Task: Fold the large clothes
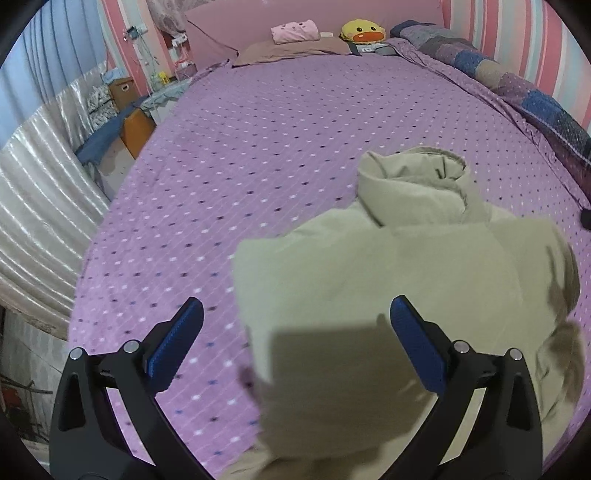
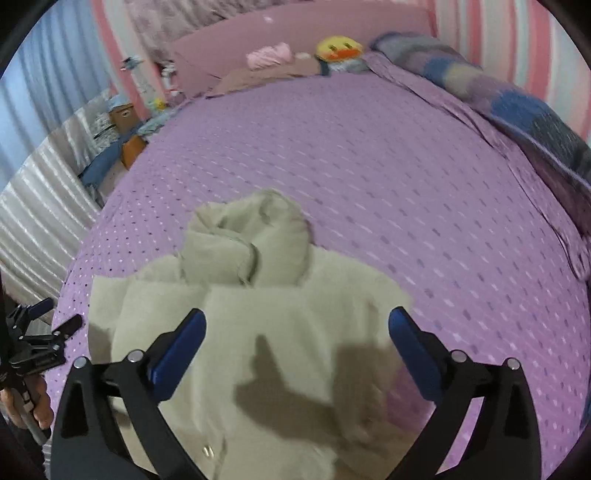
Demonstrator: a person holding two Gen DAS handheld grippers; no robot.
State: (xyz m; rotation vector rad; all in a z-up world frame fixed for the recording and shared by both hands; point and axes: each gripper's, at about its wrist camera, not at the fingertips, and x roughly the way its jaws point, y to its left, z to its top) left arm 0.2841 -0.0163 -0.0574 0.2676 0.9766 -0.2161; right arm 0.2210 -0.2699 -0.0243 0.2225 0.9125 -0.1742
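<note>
Jaws of left gripper [image 1: 295, 343] and right gripper [image 2: 297, 343] gape empty; regrip jacket [image 2: 258, 314] edges evenly before folding.

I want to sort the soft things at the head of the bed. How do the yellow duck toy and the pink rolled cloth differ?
The yellow duck toy is yellow with an orange beak; the pink rolled cloth is plain pale pink with small dark marks. The duck toy looks rounded, the cloth long and rolled. The duck toy lies nearer the patchwork quilt, the cloth on the mauve pillow. Both rest by the headboard.
</note>
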